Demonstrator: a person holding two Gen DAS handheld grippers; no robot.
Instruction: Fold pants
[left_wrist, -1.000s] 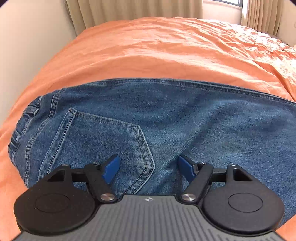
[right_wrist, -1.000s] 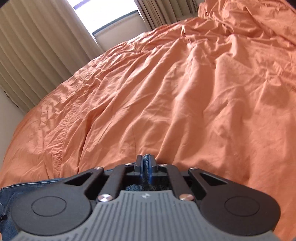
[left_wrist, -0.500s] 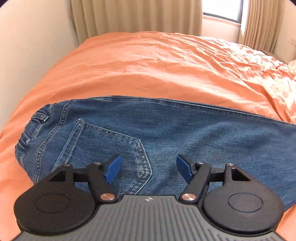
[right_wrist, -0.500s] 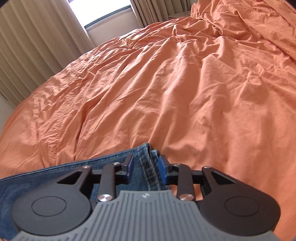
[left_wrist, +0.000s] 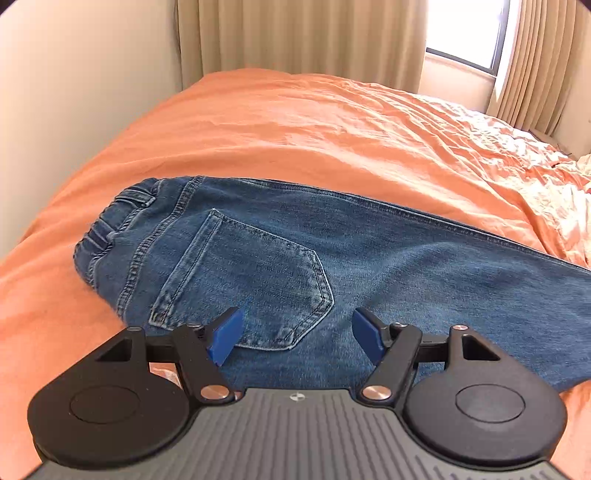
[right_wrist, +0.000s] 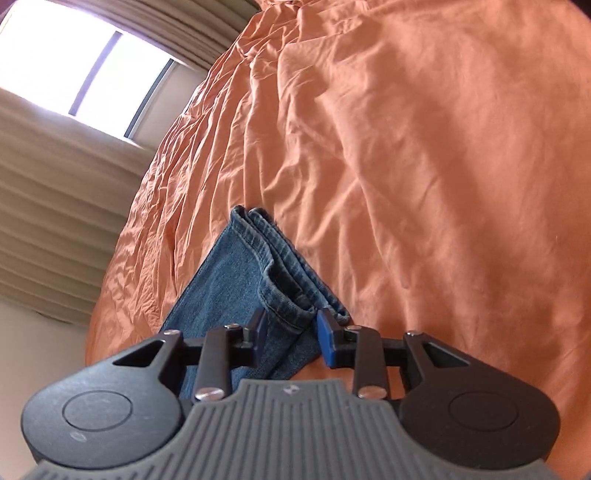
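Note:
Blue jeans (left_wrist: 369, 266) lie flat on an orange bed cover, folded lengthwise with one leg on the other. The elastic waistband (left_wrist: 107, 229) is at the left and a back pocket (left_wrist: 251, 280) faces up. My left gripper (left_wrist: 295, 332) is open and empty, just above the seat area near the pocket. In the right wrist view the two stacked leg hems (right_wrist: 280, 266) lie on the cover. My right gripper (right_wrist: 290, 330) is open, its blue pads on either side of the near hem corner, not pinching it.
The orange bed cover (left_wrist: 332, 129) is wrinkled and spreads far beyond the jeans (right_wrist: 424, 166). A cream wall (left_wrist: 74, 92) runs along the left of the bed. Beige curtains (left_wrist: 295, 37) and a bright window (right_wrist: 74, 62) stand behind it.
My right gripper has opened and let go of the hems, then pulled back and tilted. My left gripper has drawn back and up, so more of the waistband and bed shows.

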